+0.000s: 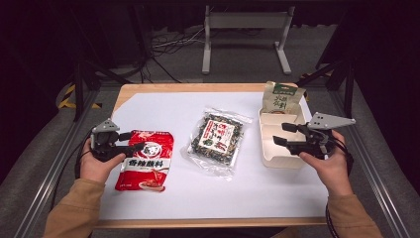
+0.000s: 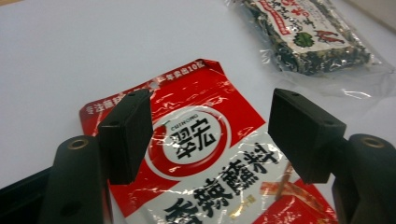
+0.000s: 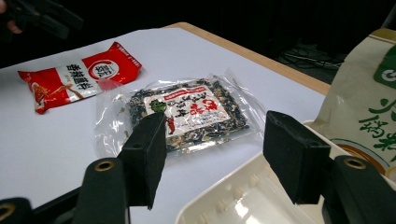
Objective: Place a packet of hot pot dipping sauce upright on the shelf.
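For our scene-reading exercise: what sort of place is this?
Probably a lab or recording workspace: a wooden table under a white sheet, metal frame rails beside it, loose cables on the grey floor.

Glossy red foil pouch [image 2: 205, 158]; tray [image 1: 277, 158] perhaps plastic.

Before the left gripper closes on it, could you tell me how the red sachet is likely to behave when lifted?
The red sachet lies flat and thin, so it is probably light and will likely sag from a one-edge grip. Its glossy, wrinkled film suggests it may slip between the pads.
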Tool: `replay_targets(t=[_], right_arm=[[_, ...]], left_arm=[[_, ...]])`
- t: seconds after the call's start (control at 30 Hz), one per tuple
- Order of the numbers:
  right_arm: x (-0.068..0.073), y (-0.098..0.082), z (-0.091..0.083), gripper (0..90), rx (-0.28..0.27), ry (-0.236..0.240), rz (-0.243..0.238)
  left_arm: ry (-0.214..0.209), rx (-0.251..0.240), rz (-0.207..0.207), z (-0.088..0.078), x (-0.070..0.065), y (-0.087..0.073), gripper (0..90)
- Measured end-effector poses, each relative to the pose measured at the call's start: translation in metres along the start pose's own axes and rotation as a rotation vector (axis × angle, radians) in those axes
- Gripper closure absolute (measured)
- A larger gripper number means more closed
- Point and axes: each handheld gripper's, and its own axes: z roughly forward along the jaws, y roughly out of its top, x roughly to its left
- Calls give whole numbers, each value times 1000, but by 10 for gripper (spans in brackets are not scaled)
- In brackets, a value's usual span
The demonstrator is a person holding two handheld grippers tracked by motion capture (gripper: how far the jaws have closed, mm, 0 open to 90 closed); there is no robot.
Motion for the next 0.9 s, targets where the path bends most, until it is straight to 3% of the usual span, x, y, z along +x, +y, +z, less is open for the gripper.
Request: replay_targets(t=[0.07,0.23,0.37,0.6,0.77,0.9], right_arm=[[1,0,0,402,2,3,-3],[5,0,1,415,10,15,-20],[6,-1,0,449,6,22,-12],[10,-1,-1,473,-4,53,5],[14,-3,-3,458,2,46,-2],[17,-6,-5,451,13,45,7]], left_arm=[[-1,4,-11,1,3,0,316],[19,14,14,6,17,4,341],[28,-1,8,13,26,6,352],[35,-14,-37,23,42,8,347],[34,-12,-50,29,52,8,340],[27,-12,-87,36,63,6,317]])
